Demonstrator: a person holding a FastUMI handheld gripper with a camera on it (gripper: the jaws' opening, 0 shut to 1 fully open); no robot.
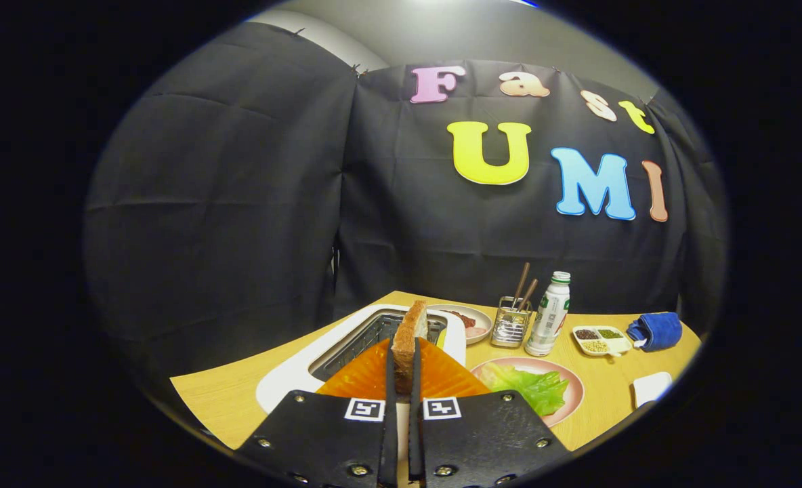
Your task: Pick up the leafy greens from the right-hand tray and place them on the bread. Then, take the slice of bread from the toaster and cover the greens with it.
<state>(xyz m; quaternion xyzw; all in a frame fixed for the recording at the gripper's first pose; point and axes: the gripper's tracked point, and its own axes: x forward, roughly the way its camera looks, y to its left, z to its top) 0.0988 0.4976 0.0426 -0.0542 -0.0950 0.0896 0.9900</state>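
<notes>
Bread slice clamped on edge between the gripper's fingers, above the toaster.

The gripper (402, 379) has its jaws drawn close, both fingers pressing the flat faces of the slice of bread (408, 342), which stands upright with its crust rising ahead of the fingertips. Directly under and beyond it, at 12 o'clock from the fingers, lies the white toaster (286, 383) with its dark slot open. At about 2 o'clock sits a pink plate (572, 393) carrying the leafy greens (533, 388). Farther off, near 1 o'clock, stand a small dish of food (472, 324), a wire holder with chopsticks (511, 325) and a bottle (550, 315); beyond those, a divided condiment tray (601, 340) and a blue cloth (657, 330) rest on the wooden table (211, 400).
</notes>
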